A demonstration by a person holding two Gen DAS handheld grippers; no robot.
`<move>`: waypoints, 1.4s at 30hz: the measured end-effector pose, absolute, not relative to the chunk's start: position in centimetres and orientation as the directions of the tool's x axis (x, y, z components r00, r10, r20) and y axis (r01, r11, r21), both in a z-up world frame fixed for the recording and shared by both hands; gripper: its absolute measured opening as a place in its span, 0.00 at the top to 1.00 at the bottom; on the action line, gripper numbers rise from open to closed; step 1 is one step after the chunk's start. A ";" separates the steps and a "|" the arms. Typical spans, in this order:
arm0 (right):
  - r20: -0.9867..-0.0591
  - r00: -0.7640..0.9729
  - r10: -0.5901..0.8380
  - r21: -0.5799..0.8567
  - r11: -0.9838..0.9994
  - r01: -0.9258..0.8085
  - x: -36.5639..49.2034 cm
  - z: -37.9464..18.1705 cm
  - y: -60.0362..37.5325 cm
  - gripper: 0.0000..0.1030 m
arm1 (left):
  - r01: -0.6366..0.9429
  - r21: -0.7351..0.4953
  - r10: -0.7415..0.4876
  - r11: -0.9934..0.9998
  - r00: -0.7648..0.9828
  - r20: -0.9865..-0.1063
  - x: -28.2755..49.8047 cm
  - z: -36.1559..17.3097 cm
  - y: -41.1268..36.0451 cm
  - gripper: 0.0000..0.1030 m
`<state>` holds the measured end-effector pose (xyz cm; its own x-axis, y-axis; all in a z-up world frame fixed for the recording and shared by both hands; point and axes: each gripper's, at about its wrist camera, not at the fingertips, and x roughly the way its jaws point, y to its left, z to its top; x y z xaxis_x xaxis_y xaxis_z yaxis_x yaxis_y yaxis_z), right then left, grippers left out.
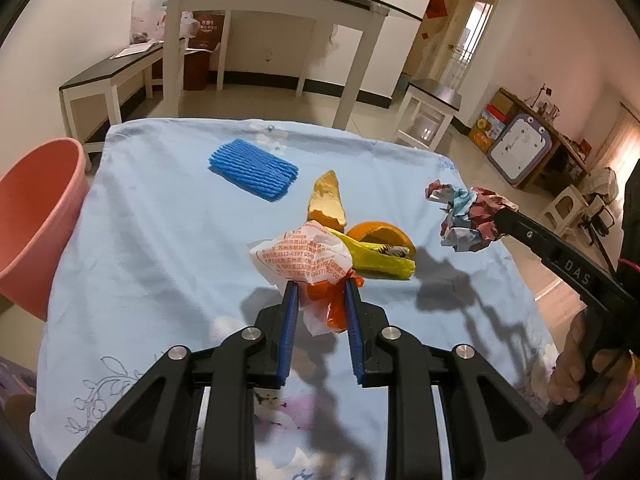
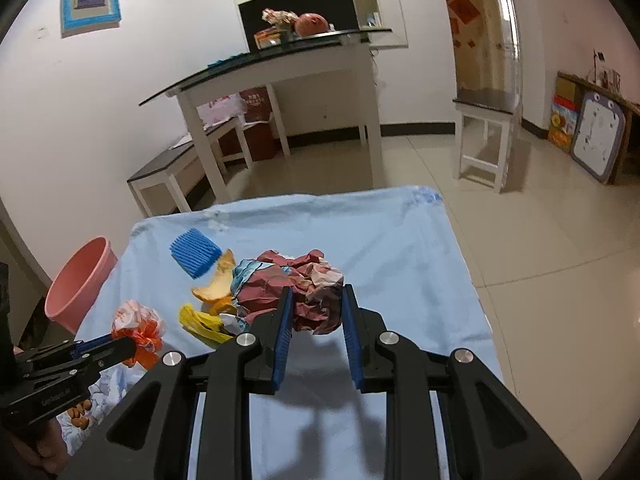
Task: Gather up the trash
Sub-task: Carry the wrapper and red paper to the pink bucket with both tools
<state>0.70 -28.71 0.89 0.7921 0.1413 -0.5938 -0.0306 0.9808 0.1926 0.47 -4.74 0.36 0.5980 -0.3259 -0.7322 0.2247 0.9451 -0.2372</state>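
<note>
Partly, the bucket (image 1: 36, 220) is cut off at frame left. The left gripper (image 1: 321, 284) pinches a wrapper (image 1: 304, 260). The right gripper (image 2: 316, 294) clamps crumpled paper (image 2: 288, 284).

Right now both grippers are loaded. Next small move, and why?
Probably swing the left gripper left toward the pink bin. It is shut on the white wrapper, lifted off the cloth; the bin sits at its left edge, nearer than to the right gripper.

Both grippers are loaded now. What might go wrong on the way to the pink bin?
1. The left gripper pinches only the tail of the white-orange wrapper; it may slip out.
2. The crumpled paper ball bulges beyond the right gripper and may snag.
3. The pink bin stands off the table's left edge, so drops could miss.
</note>
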 end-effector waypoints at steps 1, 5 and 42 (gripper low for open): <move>-0.588 0.797 0.141 0.189 0.981 -0.034 0.7 1.2 -28.5 0.78 | 0.222 -0.239 -0.326 0.945 0.601 -0.729 0.4 0.5 -4.6 0.78; -0.567 0.804 0.177 0.209 0.976 -0.067 0.8 2.3 -27.6 0.78 | 0.213 -0.237 -0.319 0.948 0.625 -0.713 -0.1 1.4 -3.7 0.78; -0.633 0.558 0.536 0.272 0.829 -0.488 8.5 6.0 1.9 0.77 | -0.163 -0.270 -0.025 0.949 0.814 -0.580 -3.7 5.3 18.9 0.78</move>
